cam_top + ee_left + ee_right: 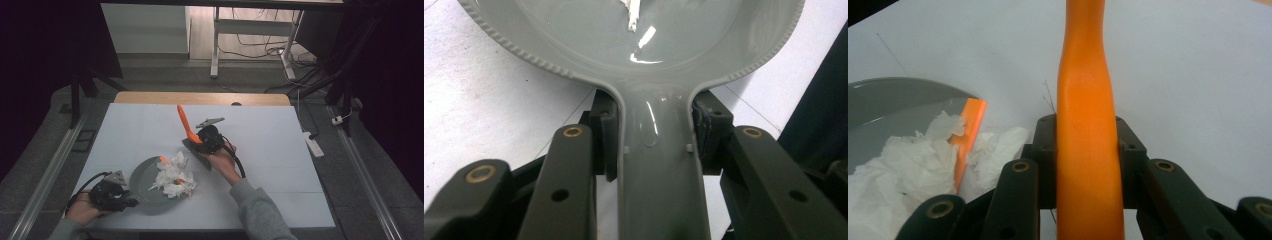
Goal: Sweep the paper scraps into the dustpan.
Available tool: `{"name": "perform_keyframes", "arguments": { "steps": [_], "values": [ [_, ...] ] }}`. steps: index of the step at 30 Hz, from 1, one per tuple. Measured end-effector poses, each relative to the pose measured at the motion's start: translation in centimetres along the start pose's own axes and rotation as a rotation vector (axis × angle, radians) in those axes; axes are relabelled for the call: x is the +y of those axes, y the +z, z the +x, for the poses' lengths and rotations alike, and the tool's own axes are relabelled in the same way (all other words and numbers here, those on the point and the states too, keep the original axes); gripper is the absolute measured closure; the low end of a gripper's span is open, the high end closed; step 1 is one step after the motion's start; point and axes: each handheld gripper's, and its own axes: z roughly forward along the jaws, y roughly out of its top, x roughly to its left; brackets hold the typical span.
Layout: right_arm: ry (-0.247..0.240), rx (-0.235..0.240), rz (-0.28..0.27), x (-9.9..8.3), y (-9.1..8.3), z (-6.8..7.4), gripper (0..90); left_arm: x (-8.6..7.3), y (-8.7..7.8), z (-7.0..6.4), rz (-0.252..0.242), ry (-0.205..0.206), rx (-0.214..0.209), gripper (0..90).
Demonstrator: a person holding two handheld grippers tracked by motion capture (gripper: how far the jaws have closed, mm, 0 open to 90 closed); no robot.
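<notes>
While the left gripper (131, 202) clamps the handle of the grey ribbed-rim plastic dustpan (659, 165) to steady it, the right gripper (196, 142), just beyond the pan's far rim, grips the orange-handled brush (1087, 150), presumably to sweep crumpled white tissue scraps (173, 177) inward.

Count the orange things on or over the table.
3 at least: a long handle shut in the right gripper, and two small orange bits among the crumpled tissue on the dustpan. More may be buried.
</notes>
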Motion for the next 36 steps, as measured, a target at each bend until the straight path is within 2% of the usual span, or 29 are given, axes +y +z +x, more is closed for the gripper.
{"name": "perform_keyframes", "arguments": {
  "steps": [16,26,30,33,36],
  "values": [
    [-0.022,0.058,0.025,0.3,1.4,2.3,70.3,0.2,0.2,-0.2,0.0,0.007,-0.001,62.0],
    [-0.061,0.147,0.051,0.3,1.8,4.9,70.4,0.7,0.7,-0.3,-0.009,0.009,0.007,62.0],
    [-0.062,0.206,0.048,0.3,1.7,6.1,70.3,1.1,1.0,-0.4,-0.011,0.009,0.003,62.0],
    [-0.08,0.227,0.039,0.5,1.4,6.9,70.3,1.1,1.1,-0.5,-0.015,0.008,0.002,62.0],
    [-0.071,0.225,-0.009,0.9,0.5,6.7,70.3,1.1,1.1,-0.4,-0.017,0.008,0.001,62.0]
  ]
}}
